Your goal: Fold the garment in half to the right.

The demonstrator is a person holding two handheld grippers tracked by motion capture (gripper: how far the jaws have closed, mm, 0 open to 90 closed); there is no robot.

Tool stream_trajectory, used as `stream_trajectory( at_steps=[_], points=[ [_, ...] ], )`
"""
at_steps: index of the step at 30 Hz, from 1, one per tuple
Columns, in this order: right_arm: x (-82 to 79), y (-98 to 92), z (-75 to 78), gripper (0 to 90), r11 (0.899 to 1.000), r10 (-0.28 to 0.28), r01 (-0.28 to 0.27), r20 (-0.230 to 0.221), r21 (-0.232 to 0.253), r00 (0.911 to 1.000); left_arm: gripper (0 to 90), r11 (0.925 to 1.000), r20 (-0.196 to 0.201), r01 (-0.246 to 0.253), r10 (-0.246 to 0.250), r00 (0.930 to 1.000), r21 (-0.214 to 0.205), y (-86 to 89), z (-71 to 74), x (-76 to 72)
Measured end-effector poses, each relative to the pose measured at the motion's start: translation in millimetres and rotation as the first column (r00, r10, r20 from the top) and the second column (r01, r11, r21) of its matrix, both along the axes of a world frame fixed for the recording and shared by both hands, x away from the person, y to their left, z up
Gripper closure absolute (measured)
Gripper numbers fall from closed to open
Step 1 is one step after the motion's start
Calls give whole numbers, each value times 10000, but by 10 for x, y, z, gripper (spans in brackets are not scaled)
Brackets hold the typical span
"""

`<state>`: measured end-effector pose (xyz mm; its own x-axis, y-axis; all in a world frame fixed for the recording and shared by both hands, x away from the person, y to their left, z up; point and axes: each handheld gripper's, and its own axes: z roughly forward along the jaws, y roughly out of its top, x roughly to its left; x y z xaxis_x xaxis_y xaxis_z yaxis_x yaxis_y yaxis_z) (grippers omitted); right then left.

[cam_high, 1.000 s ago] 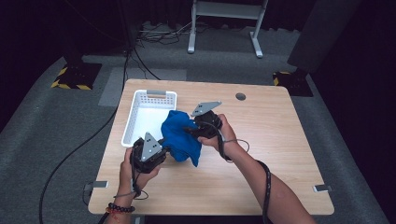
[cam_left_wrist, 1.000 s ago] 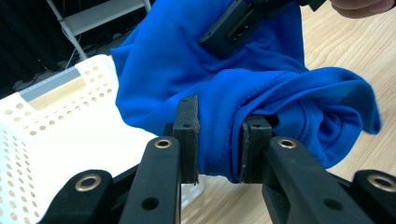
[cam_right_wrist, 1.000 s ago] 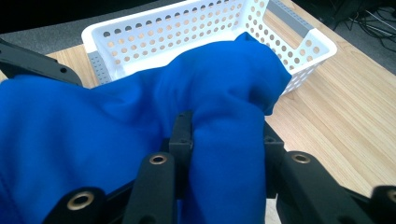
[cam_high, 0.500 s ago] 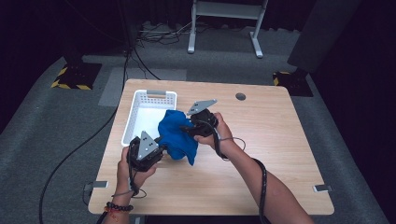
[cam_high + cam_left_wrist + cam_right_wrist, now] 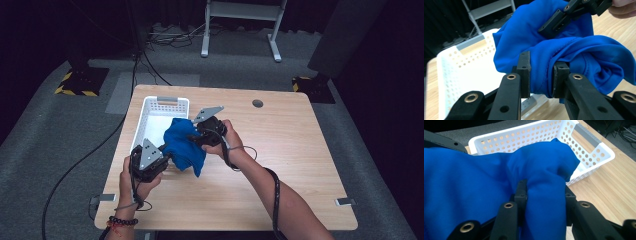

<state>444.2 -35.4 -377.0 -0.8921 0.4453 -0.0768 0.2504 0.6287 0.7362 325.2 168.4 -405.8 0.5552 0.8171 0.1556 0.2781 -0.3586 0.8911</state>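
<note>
We see a soft, bright blue cloth (image 5: pixel 184 145) bunched up and held in the air between two black grippers. It hangs over the right edge of a white plastic basket with little holes (image 5: pixel 150 111), at the left side of the light wooden table (image 5: pixel 300 165).

The left gripper (image 5: pixel 167 154) is near us. Its jaws are pinched on a thick fold of the blue cloth (image 5: pixel 564 50), with only the cloth's thickness between them. The right gripper (image 5: pixel 196 136) is a bit farther away and to the right. Its jaws are squeezed on another bunch of the cloth (image 5: pixel 544 182), and the fabric puffs out over them.

We think both grippers hold the cloth so it stays gathered in one lump and does not drag on the table. Holding it at two spots also makes it easy to carry over the basket's rim.

From what we can see, the white floor of the basket (image 5: pixel 474 72) has nothing on it. No part of the cloth lies inside yet; we think it will go in next.
</note>
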Motion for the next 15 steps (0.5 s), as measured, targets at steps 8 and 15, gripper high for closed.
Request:
stream_trajectory(
  at_steps=[8, 15],
  points=[
    [26, 94, 3, 685, 9999, 48, -49, 24, 106, 10000, 739, 9996, 22, -280, 280, 9996, -25, 67, 12, 10],
    [69, 170, 24, 685, 9999, 53, -54, 64, 131, 10000, 739, 9986, 86, -538, 538, 9985, -15, 120, 23, 21]
  ],
)
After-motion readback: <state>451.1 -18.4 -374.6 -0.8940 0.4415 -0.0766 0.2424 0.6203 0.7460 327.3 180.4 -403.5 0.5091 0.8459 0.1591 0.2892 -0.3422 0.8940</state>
